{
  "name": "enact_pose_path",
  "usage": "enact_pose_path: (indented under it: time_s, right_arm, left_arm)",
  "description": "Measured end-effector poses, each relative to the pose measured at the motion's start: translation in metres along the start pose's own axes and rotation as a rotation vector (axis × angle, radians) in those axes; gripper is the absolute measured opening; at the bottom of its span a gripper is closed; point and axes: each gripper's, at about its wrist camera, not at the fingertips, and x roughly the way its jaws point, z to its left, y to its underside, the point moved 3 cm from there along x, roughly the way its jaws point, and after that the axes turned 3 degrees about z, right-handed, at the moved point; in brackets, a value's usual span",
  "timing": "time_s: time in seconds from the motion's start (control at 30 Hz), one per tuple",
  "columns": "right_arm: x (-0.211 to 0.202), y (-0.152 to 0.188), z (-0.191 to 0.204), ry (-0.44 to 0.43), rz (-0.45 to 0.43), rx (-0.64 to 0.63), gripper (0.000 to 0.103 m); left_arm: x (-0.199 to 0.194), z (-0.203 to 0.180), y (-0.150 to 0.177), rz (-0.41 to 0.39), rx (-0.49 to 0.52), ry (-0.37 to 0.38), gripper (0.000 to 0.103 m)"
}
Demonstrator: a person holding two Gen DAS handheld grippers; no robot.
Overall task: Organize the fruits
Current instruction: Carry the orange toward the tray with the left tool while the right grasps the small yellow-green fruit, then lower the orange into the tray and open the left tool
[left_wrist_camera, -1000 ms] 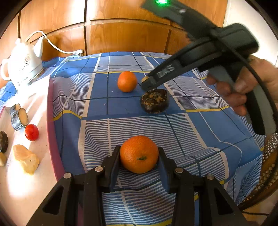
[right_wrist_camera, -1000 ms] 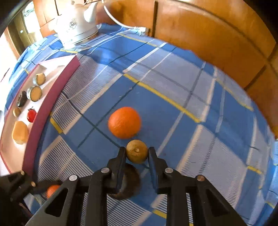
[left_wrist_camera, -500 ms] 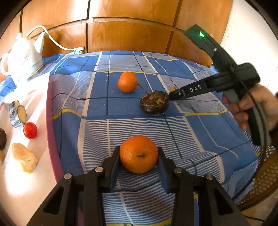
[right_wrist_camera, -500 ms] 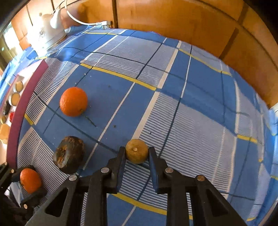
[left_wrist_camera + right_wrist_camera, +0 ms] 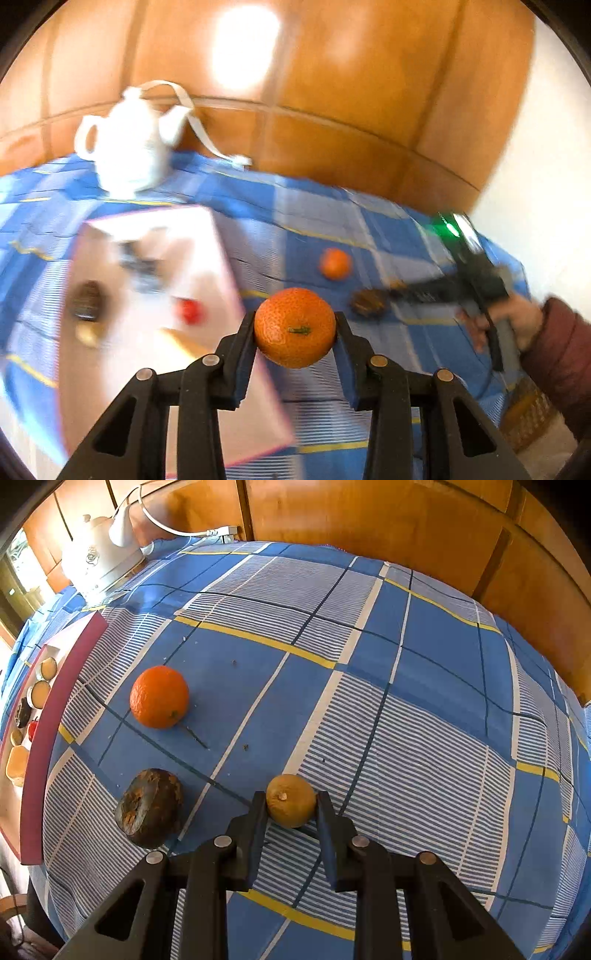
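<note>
Wood panelling backs a table under a blue checked cloth (image 5: 424, 738). The left gripper (image 5: 295, 328) grasps an orange (image 5: 294, 327) clear of the cloth, near a white tray (image 5: 147, 258). The right gripper (image 5: 291, 803) is clenched on a small yellow fruit (image 5: 291, 799) resting on the cloth, beside a dark fruit (image 5: 149, 808) and another orange (image 5: 159, 696). A kettle (image 5: 99, 565) stands behind.

No text, number or brand can be read in either view. The white electric kettle (image 5: 99, 565) carries a small dark emblem on its side in the right wrist view, but it is too small to tell what it shows or whether it holds any letters. In the left wrist view the kettle and the other hand-held gripper (image 5: 406, 291) are smeared by blur, so any marking on them is lost.
</note>
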Motion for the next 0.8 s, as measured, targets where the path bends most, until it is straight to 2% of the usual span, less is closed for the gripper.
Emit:
enact_pose_path:
  time_s: [0.17,0.27,0.37,0.6,0.8]
  right_arm:
    - [-0.001,0.002,0.006,0.021,-0.003,-0.016,0.027]
    - [0.0,0.002,0.009,0.032,-0.005,-0.027,0.027]
    - [-0.001,0.003,0.013,0.046,-0.01,-0.036,0.027]
    - [-0.004,0.007,0.02,0.061,-0.021,-0.045,0.027]
    - [-0.005,0.008,0.022,0.071,-0.02,-0.044,0.027]
  left_arm:
    - [-0.015,0.072,0.002,-0.013,-0.174,-0.119,0.039]
    - [-0.012,0.102,0.012,0.012,-0.266,-0.146,0.039]
    - [-0.004,0.116,0.019,0.039,-0.308,-0.156,0.039]
    - [0.022,0.13,0.008,0.064,-0.331,-0.167,0.04]
    - [0.046,0.134,0.002,0.101,-0.292,-0.215,0.041]
